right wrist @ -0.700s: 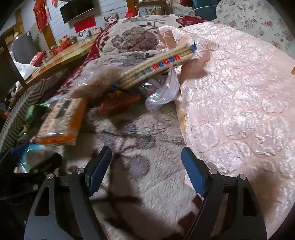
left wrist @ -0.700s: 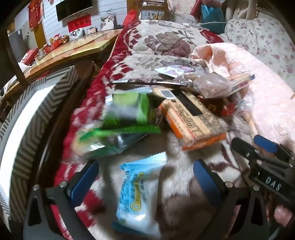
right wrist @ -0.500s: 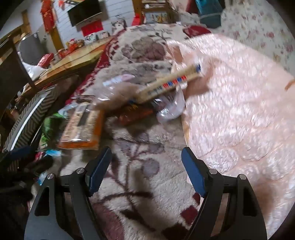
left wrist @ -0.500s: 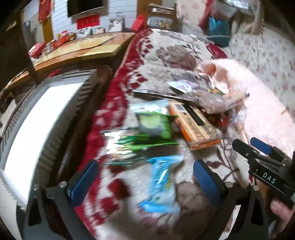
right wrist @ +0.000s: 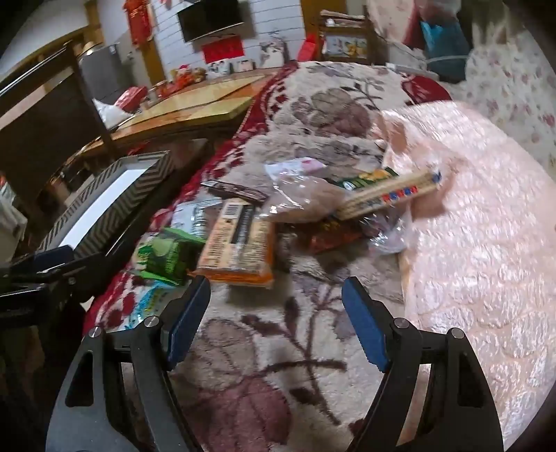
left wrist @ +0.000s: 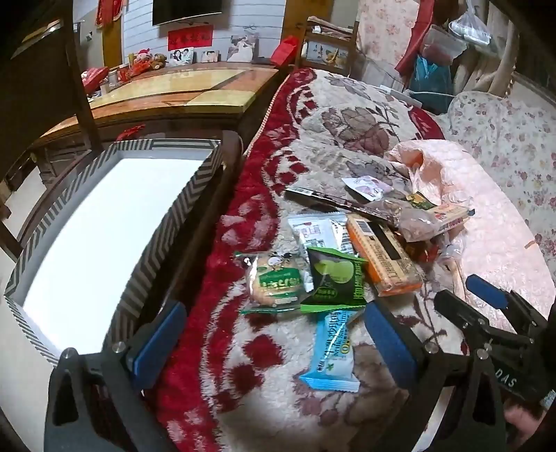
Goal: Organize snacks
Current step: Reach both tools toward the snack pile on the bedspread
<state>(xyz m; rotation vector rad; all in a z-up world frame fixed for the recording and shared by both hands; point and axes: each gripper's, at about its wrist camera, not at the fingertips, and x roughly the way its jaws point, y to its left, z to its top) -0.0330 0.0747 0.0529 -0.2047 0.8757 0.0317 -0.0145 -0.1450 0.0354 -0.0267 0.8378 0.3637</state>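
Both claws pull back from the snack pile [left wrist: 333, 264] on the bed's blanket [left wrist: 347, 118], bringing the striped box [left wrist: 166, 222] into view (empty so far). Left claw [left wrist: 271, 340] and right claw [right wrist: 274, 320] gape wide, holding nothing, so sorting hasn't started.

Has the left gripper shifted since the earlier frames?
Yes. The left gripper has pulled back and up from the snack pile: the blue packet, earlier large between its fingers, now looks smaller and sits further ahead.

A home: bedding [left wrist: 365, 114], wall television [left wrist: 187, 10], family photos [left wrist: 243, 48].
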